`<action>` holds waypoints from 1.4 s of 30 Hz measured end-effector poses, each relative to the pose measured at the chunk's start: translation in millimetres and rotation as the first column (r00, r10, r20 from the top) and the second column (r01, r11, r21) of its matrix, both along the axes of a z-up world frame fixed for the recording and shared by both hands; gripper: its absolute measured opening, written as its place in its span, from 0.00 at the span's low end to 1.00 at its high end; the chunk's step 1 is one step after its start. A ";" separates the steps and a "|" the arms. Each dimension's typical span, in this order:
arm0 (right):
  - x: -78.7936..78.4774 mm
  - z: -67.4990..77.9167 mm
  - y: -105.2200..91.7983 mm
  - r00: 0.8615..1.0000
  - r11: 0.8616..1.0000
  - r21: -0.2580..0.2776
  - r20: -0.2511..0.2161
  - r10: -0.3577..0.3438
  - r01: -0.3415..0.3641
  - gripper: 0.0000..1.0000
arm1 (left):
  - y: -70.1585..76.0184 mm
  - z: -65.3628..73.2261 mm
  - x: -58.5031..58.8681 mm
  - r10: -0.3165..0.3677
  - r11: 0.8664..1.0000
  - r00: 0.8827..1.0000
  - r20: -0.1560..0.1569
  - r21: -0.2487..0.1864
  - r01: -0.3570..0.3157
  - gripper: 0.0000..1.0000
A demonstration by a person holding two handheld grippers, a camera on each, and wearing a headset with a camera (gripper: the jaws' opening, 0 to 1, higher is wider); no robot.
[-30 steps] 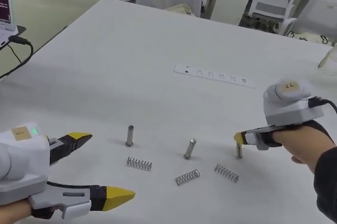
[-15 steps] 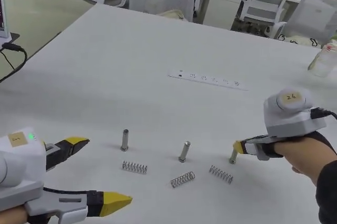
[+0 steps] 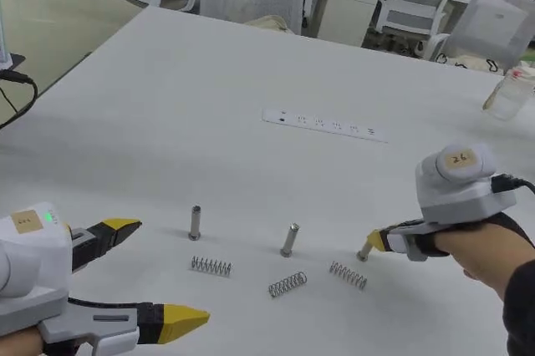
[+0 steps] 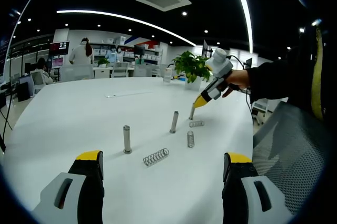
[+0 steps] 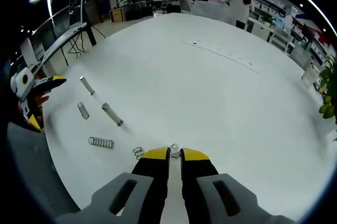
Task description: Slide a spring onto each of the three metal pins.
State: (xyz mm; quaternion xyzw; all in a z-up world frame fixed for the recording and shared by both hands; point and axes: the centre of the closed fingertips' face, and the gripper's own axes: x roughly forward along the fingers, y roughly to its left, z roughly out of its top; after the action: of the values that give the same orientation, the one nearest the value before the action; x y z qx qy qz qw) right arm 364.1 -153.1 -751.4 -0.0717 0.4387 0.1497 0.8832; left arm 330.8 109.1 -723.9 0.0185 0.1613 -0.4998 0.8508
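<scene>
While its yellow-tipped fingers are drawn narrow, a smooth steel pin (image 5: 174,150) is pinched by the right gripper (image 5: 175,154), the rounded cap being seen between the tips. The left gripper (image 3: 159,271) is held wide apart with nothing between its fingers. Ahead of those fingers, a left pin (image 3: 195,222) and a middle pin (image 3: 289,240) are stood on the matte white table (image 3: 251,80). Coiled wire is laid flat nearby: a left spring (image 3: 210,267), a middle spring (image 3: 287,284), and a right spring (image 3: 348,275) just beside the right fingertips.
</scene>
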 end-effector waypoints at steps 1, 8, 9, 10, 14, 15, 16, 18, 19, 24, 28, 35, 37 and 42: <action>-0.7 -0.2 0.1 1.000 1.000 -0.003 0.000 0.003 -0.003 0.05 | 0.0 -0.3 -0.2 0.000 1.000 1.000 -0.001 0.001 0.000 0.92; -6.2 -0.5 -1.3 1.000 1.000 -0.026 -0.006 0.007 -0.008 0.05 | -1.3 -1.1 -1.4 -0.003 1.000 1.000 -0.002 -0.001 0.003 0.92; -6.6 -0.5 -1.5 1.000 1.000 -0.027 -0.006 0.007 -0.008 0.05 | -1.3 -1.0 -1.6 -0.003 1.000 1.000 -0.002 0.000 0.003 0.92; -7.1 -0.6 -1.5 1.000 1.000 -0.028 -0.007 0.007 -0.007 0.05 | -1.3 -1.1 -1.7 -0.004 1.000 1.000 -0.002 0.000 0.004 0.92; -8.8 -0.9 -2.7 1.000 0.999 -0.033 -0.012 0.002 -0.002 0.05 | -1.8 -1.1 -2.2 -0.005 1.000 1.000 -0.003 0.000 0.005 0.92; -9.3 -0.9 -3.0 1.000 0.999 -0.036 -0.013 0.000 -0.001 0.05 | -2.0 -1.1 -2.4 -0.005 1.000 1.000 -0.003 0.000 0.005 0.92; -9.6 -0.8 -2.9 1.000 0.999 -0.036 -0.014 0.000 0.000 0.05 | -2.0 -1.1 -2.4 -0.005 1.000 1.000 -0.003 0.000 0.005 0.92; -10.0 -0.8 -2.7 1.000 0.999 -0.036 -0.013 0.003 -0.003 0.05 | -2.6 -1.2 -2.5 -0.006 1.000 1.000 -0.004 -0.002 0.006 0.92; -10.1 -0.8 -2.5 1.000 0.999 -0.035 -0.015 0.003 -0.004 0.05 | -2.8 -1.4 -2.5 -0.006 1.000 1.000 -0.004 -0.001 0.006 0.92; -10.6 -0.5 -0.9 1.000 0.999 -0.034 -0.012 0.011 -0.012 0.06 | -3.2 -2.4 -2.9 -0.008 1.000 1.000 -0.007 -0.001 0.008 0.92; -10.0 -0.1 -1.3 1.000 0.998 -0.051 -0.006 0.026 -0.026 0.06 | -3.1 -2.5 -2.9 -0.009 1.000 1.000 -0.008 0.000 0.009 0.91; -9.7 1.1 -0.7 1.000 0.999 -0.045 -0.003 0.029 -0.029 0.06 | -4.1 -2.0 -3.2 -0.013 1.000 1.000 -0.008 -0.001 0.013 0.91; -9.6 2.1 -0.6 1.000 0.998 -0.047 0.000 0.030 -0.030 0.06 | -4.4 -2.2 -3.4 -0.014 1.000 1.000 -0.007 -0.001 0.014 0.91; -10.4 3.0 0.3 0.999 0.998 -0.044 0.006 0.033 -0.032 0.07 | -4.5 -2.6 -3.7 -0.016 1.000 1.000 -0.009 -0.001 0.016 0.91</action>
State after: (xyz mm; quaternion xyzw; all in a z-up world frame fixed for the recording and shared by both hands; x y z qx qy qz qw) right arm 353.7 -152.8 -748.4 -0.0988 0.4377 0.1542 0.8803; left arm 327.2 104.6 -726.4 0.0170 0.1648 -0.5067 0.8460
